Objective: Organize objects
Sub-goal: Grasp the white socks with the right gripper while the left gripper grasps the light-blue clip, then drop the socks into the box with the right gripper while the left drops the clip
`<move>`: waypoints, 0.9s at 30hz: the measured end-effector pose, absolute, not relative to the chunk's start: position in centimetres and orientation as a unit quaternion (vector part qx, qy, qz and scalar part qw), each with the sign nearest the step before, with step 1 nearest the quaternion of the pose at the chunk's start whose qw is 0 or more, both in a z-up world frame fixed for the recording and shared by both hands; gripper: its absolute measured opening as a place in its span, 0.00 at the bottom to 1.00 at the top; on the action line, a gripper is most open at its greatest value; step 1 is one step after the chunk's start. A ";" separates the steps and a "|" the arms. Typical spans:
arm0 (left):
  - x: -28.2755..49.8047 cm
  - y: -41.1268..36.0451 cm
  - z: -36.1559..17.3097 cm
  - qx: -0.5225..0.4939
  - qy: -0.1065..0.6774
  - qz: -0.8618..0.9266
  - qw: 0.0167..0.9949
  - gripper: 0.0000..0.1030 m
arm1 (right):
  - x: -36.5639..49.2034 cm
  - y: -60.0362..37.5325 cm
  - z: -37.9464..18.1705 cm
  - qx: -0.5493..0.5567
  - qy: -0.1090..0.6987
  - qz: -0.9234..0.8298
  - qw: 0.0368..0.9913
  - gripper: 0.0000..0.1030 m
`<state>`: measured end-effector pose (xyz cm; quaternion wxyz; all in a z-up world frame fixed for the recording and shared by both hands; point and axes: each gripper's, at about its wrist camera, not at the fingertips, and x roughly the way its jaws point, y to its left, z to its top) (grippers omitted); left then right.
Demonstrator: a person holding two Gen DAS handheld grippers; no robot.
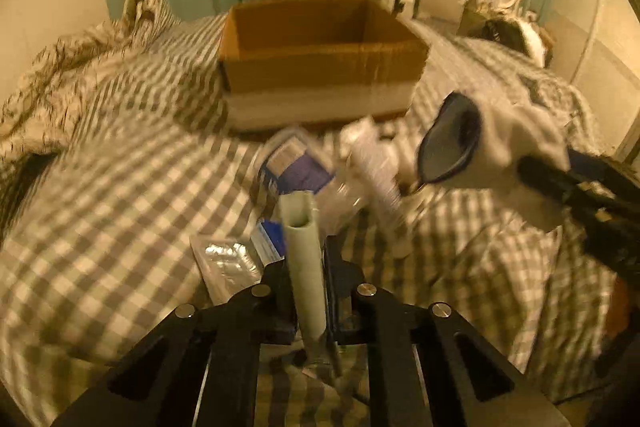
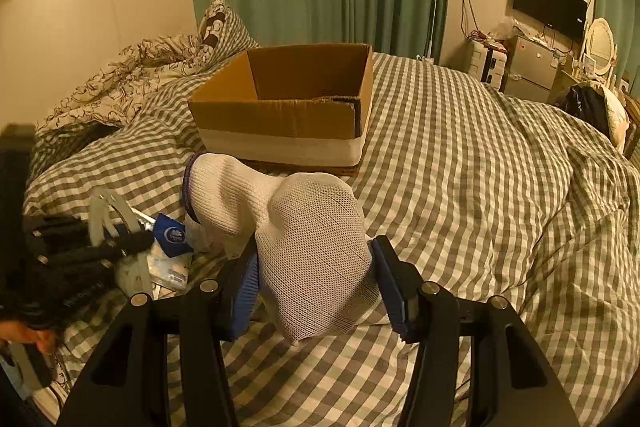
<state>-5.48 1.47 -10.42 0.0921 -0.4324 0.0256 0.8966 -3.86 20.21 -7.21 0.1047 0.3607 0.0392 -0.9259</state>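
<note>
Progress: open brown cardboard box on checked bedspread looks empty; nothing stowed yet, by my judgement.
R gripper: jaws clamped on white mesh sock w/ dark cuff, held above bed, short of box.
L gripper: jaws pinch pale green tube.
Remaining: packets, bottle in pile near box's front edge.

An open brown cardboard box is sitting mid-frame on the grey-checked bedspread, with a white mesh sock hanging before it and small packets lying lower left.
</note>
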 end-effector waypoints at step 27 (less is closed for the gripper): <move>-23.9 3.0 1.3 -0.342 0.044 0.930 0.125 0.09 | -18.6 18.3 5.0 0.258 0.055 -0.958 0.109 0.52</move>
